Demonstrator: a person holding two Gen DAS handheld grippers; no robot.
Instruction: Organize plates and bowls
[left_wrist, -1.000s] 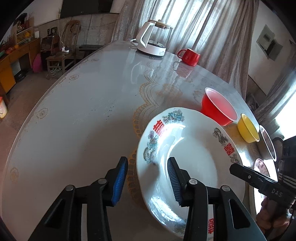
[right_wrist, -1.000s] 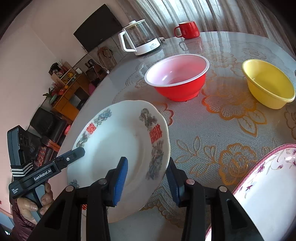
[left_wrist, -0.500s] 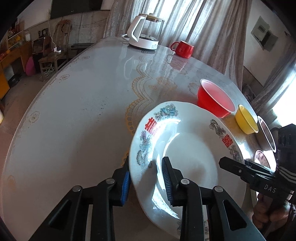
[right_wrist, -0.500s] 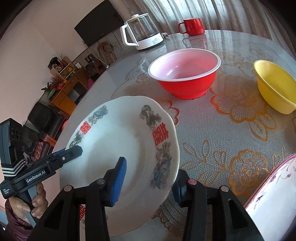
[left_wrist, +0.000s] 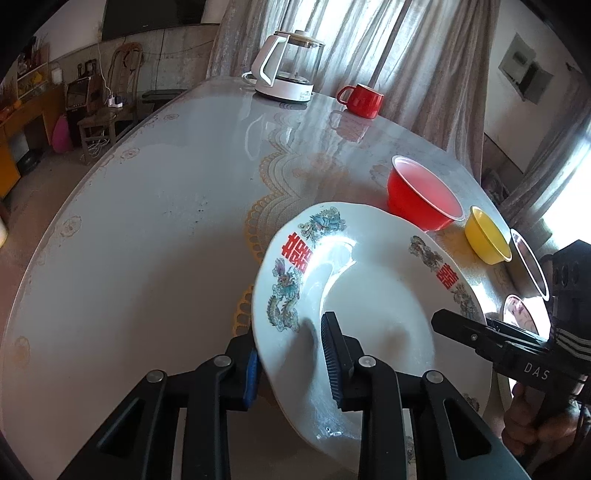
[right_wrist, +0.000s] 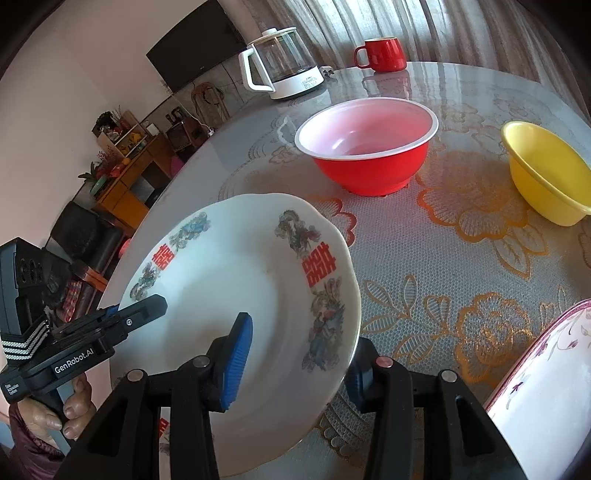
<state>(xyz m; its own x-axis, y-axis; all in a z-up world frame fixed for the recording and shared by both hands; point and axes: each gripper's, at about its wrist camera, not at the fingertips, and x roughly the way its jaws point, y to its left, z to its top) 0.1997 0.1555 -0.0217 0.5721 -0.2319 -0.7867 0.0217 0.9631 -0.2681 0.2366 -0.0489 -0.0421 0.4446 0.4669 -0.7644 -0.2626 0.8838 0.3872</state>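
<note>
While both tools bear on the same dish, the left gripper (left_wrist: 290, 363) has its two pads closed across the near-left rim of the white plate (left_wrist: 373, 306), one pad under the edge and one on the glazed face. The right gripper (right_wrist: 295, 363) straddles the opposite rim with one blue pad over the plate's well and the other below the edge; its jaws look wider apart, and whether they are actually pinching cannot be told. The plate sits tilted, seemingly raised off the table (left_wrist: 147, 229), near the front edge, with the red bowl (right_wrist: 365, 147) and yellow bowl (right_wrist: 546, 173) beyond it and a floral-rimmed plate (right_wrist: 546, 376) just to the right.

The plate appears to be glazed ceramic: stiff, fairly heavy for a rim pinch, slick under the pads and liable to chip or shatter if dropped. The flat rim band is the sensible place to hold, with grips on opposite sides to stop it pivoting. The plastic-looking bowls should be light and forgiving by comparison.
</note>
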